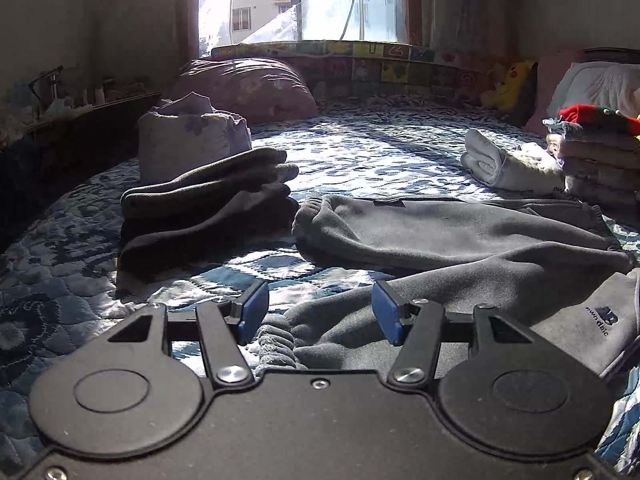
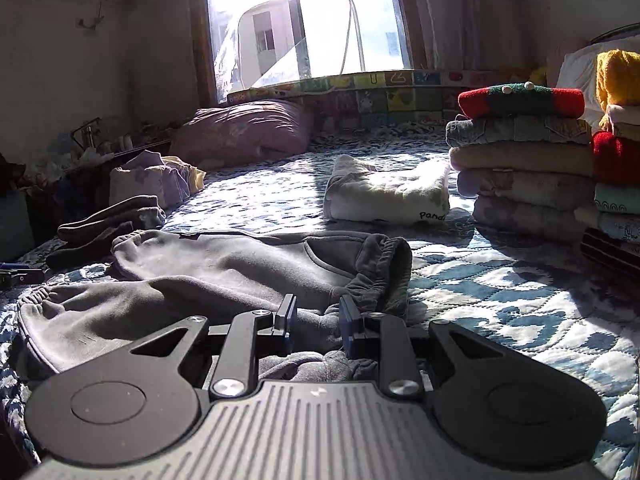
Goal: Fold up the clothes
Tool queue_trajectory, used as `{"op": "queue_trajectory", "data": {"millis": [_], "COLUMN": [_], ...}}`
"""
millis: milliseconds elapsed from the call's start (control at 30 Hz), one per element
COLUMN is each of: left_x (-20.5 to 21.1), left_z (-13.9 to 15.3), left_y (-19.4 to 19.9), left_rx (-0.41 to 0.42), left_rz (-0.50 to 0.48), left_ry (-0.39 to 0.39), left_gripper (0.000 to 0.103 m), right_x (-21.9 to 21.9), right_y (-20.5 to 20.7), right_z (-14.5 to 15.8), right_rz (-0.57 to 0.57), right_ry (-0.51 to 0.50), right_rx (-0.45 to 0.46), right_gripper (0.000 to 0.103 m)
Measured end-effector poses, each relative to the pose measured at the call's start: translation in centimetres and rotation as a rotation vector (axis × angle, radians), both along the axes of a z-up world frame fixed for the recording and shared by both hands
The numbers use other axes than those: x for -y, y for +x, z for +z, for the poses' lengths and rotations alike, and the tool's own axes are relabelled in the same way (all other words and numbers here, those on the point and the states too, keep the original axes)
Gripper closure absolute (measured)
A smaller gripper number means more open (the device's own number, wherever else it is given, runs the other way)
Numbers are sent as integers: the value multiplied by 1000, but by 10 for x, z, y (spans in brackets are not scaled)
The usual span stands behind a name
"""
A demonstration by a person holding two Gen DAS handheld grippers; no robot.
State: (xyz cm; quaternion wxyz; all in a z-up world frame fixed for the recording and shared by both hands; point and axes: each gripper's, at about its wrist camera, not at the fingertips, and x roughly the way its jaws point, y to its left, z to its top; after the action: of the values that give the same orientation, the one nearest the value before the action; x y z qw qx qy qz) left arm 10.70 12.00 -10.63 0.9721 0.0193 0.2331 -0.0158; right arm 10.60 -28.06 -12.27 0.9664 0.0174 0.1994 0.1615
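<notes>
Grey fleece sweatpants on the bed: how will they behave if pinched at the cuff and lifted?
The grey sweatpants lie rumpled, so probably floppy: they'd drape, not hold shape. The fleece looks thick and matte, likely grippy. The ribbed cuff is bunched, likely an easy pinch.

Left claw: matte black body filling the lower frame, two round discs with raised inner circles at lower left and lower right. Two black linkage arms, each pinned by a silver screw, ran up to blue finger pads. One small screw sat centre on the body edge; two more at the bottom corners.

Right claw: same black discs and linkages, silver pivot screws, blue pads. Centre plate was grey and ribbed lengthwise.
</notes>
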Motion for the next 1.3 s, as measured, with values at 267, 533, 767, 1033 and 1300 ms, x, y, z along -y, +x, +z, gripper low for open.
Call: {"op": "queue_trajectory", "data": {"millis": [267, 533, 767, 1033, 1300], "left_x": [29, 24, 65, 157, 212], "left_z": [-51, -38, -15, -24, -59], "left_y": [-1, -9, -12, -7, -3], "left_rx": [-221, -202, -30, -46, -80], "left_rz": [-141, -179, -333, -720, -824], "left_ry": [65, 42, -49, 44, 265], "left_gripper": [30, 34, 35, 35, 73], "right_x": [-51, -40, -12, -16, -14], "right_y": [-1, -28, -19, -3, 0], "right_z": [-32, -26, -8, -24, -30], "right_rz": [121, 105, -64, -65, -55], "right_ry": [-283, -272, -70, -130, -160], "right_rx": [-203, -166, -66, -134, -155], "right_gripper": [74, 75, 57, 51, 79]}}
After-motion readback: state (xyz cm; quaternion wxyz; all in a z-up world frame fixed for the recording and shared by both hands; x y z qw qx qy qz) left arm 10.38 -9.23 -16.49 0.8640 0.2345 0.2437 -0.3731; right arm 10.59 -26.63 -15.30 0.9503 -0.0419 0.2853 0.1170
